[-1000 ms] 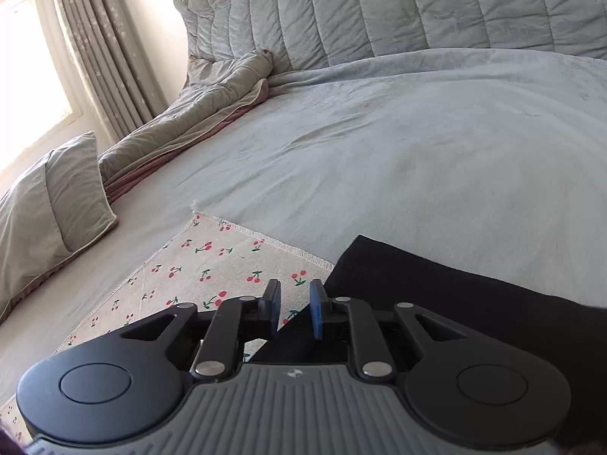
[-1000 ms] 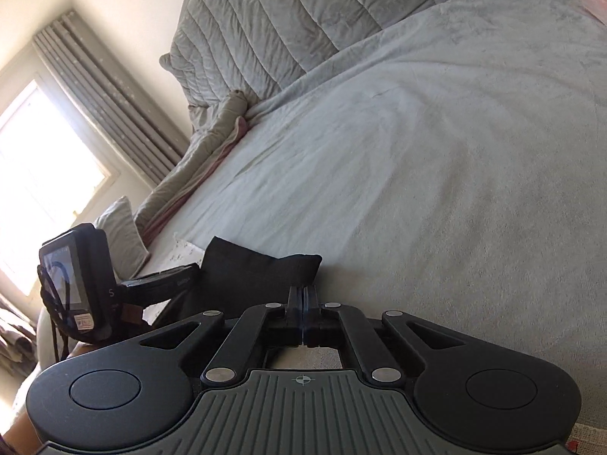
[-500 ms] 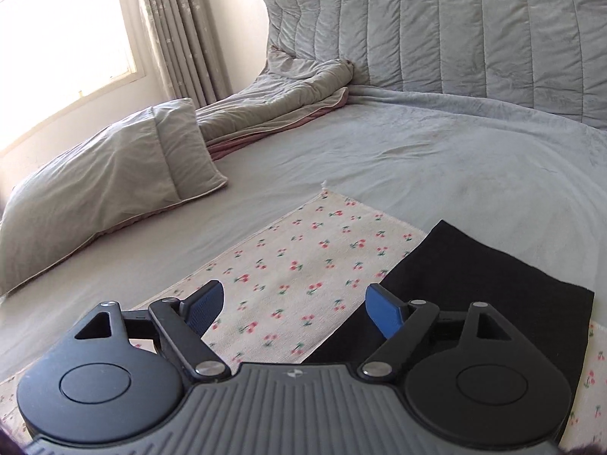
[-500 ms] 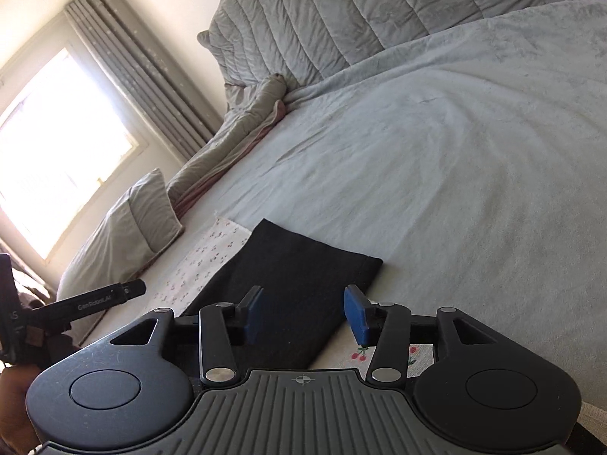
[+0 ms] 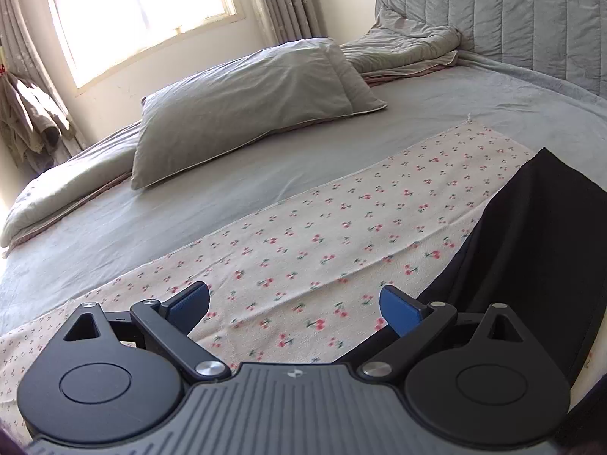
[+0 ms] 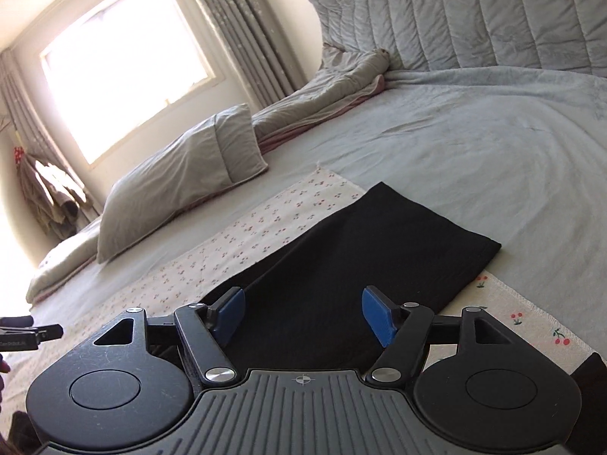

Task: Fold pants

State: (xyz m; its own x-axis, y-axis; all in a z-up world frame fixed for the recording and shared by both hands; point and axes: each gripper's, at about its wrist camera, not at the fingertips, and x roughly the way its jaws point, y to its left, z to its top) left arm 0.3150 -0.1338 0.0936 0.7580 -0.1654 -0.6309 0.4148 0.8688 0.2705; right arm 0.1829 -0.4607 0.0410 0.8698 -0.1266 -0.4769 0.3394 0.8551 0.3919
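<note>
The black pants [image 6: 360,250] lie folded into a flat rectangle on a cherry-print cloth [image 6: 265,227] spread on the bed. My right gripper [image 6: 303,316] is open and empty, hovering just above the near end of the pants. In the left wrist view the pants [image 5: 531,235] lie at the right edge. My left gripper [image 5: 294,309] is open and empty over the cherry-print cloth [image 5: 303,242], to the left of the pants.
A grey pillow [image 5: 246,102] and a rumpled grey duvet [image 5: 409,53] lie at the far side of the bed by the window [image 5: 140,11]. A quilted headboard [image 6: 474,19] stands at the back. The left gripper's tip [image 6: 22,337] shows at the right view's left edge.
Both grippers have opened and let go of the pants, then drawn back. The left gripper has swung left, away from the pants. The pants now lie folded flat.
</note>
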